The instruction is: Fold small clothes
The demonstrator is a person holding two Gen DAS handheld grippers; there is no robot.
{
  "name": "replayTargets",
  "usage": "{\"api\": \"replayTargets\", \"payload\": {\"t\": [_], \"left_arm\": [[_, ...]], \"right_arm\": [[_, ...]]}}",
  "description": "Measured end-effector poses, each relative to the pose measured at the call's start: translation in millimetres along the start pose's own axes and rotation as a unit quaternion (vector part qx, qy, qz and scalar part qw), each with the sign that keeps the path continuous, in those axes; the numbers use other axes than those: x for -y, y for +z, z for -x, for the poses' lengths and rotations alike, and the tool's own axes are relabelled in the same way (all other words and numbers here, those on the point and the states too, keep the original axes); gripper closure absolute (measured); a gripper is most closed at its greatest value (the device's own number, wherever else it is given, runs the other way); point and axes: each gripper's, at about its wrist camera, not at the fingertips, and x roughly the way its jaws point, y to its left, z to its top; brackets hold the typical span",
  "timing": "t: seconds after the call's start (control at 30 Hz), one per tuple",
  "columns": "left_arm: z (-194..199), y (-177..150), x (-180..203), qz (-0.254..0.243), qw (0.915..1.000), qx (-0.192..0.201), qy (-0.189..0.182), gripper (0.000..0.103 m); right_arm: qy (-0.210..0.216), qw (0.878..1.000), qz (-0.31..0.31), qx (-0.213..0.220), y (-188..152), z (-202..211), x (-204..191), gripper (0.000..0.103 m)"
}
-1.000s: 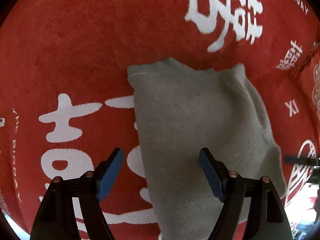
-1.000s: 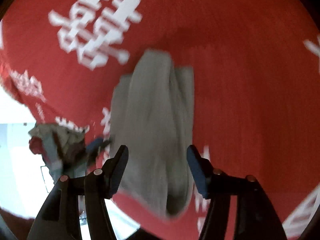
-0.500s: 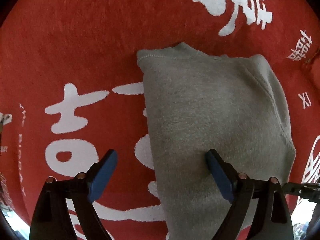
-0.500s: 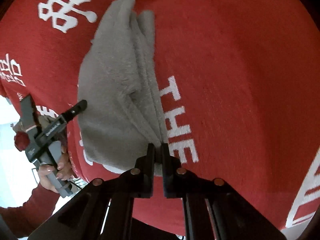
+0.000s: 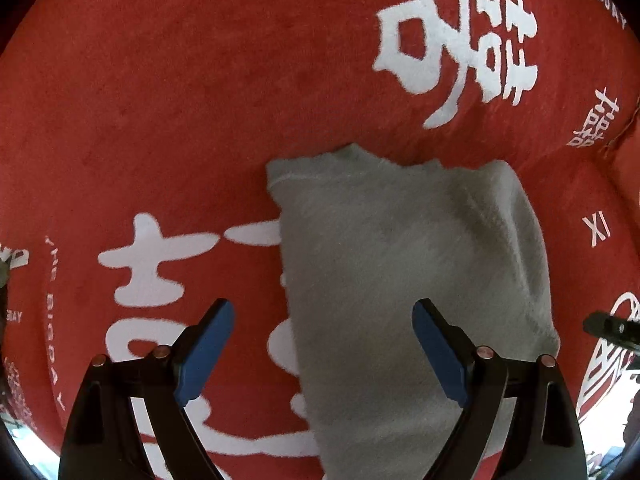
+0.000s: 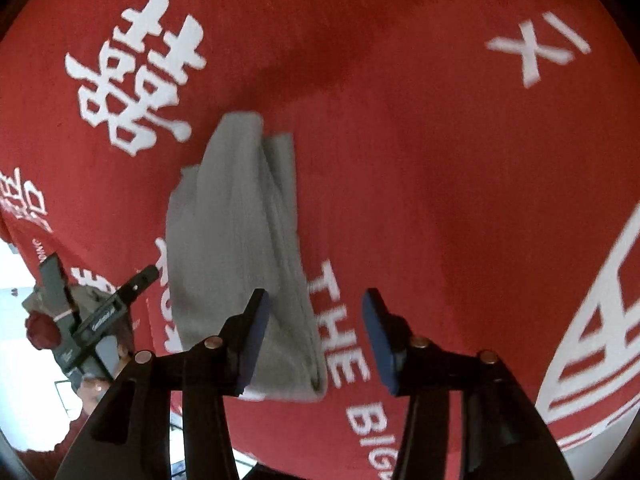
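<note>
A folded grey cloth lies flat on the red cover. In the left wrist view my left gripper hangs open above the cloth's left edge, touching nothing. At the right edge of that view one finger of the right gripper shows. In the right wrist view the grey cloth shows its stacked layers. My right gripper is above the cloth's near corner with its jaws opening. That corner lies below and between the pads, and they do not press on it.
The red cover carries white characters and lettering. Its edge drops off at the lower left of the right wrist view, where a bright floor shows. A hand holds the left gripper there.
The right gripper, shut on the cloth's near edge half a second ago, now has its jaws apart and has drawn back. The left gripper has lifted a little; the cloth looks smaller.
</note>
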Motion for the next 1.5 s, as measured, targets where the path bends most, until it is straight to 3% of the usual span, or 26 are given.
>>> {"api": "replayTargets", "payload": {"t": [0.3, 0.57, 0.77, 0.9, 1.1, 1.13, 1.17, 1.2, 1.33, 1.5], "left_arm": [[-9, 8, 11, -0.002, 0.9999, -0.001, -0.013, 0.012], [-14, 9, 5, 0.004, 0.9999, -0.011, -0.003, 0.012], [-23, 7, 3, 0.018, 0.9998, -0.011, 0.005, 0.012], [-40, 2, -1, 0.042, 0.9986, -0.032, 0.000, 0.012], [-44, -2, -2, 0.057, 0.9980, -0.029, 0.000, 0.012], [-45, -2, -2, 0.056, 0.9981, -0.027, 0.002, 0.012], [-45, -3, -1, 0.055, 0.9982, -0.026, 0.003, 0.012], [-46, -3, -1, 0.054, 0.9983, -0.024, 0.003, 0.011], [-52, -7, -7, 0.064, 0.9977, -0.024, 0.004, 0.002], [-47, -10, -13, 0.063, 0.9976, -0.030, 0.003, 0.002]], "right_arm": [[0.002, 0.999, 0.039, 0.013, 35, -19, -32, 0.050], [-0.004, 0.999, 0.050, 0.008, 46, -24, -30, 0.050], [0.012, 0.999, 0.038, 0.014, 53, -31, -18, 0.050], [0.040, 0.999, 0.004, 0.008, 64, -49, -9, 0.050], [0.054, 0.998, 0.019, -0.016, 76, -77, -26, 0.050], [0.056, 0.998, 0.022, -0.024, 78, -81, -29, 0.051], [0.060, 0.997, 0.034, -0.028, 78, -84, -35, 0.070], [0.048, 0.997, 0.057, -0.026, 79, -84, -44, 0.094], [-0.017, 0.994, 0.104, -0.027, 80, -101, -51, 0.094], [0.001, 0.999, 0.049, -0.017, 78, -103, -35, 0.093]]}}
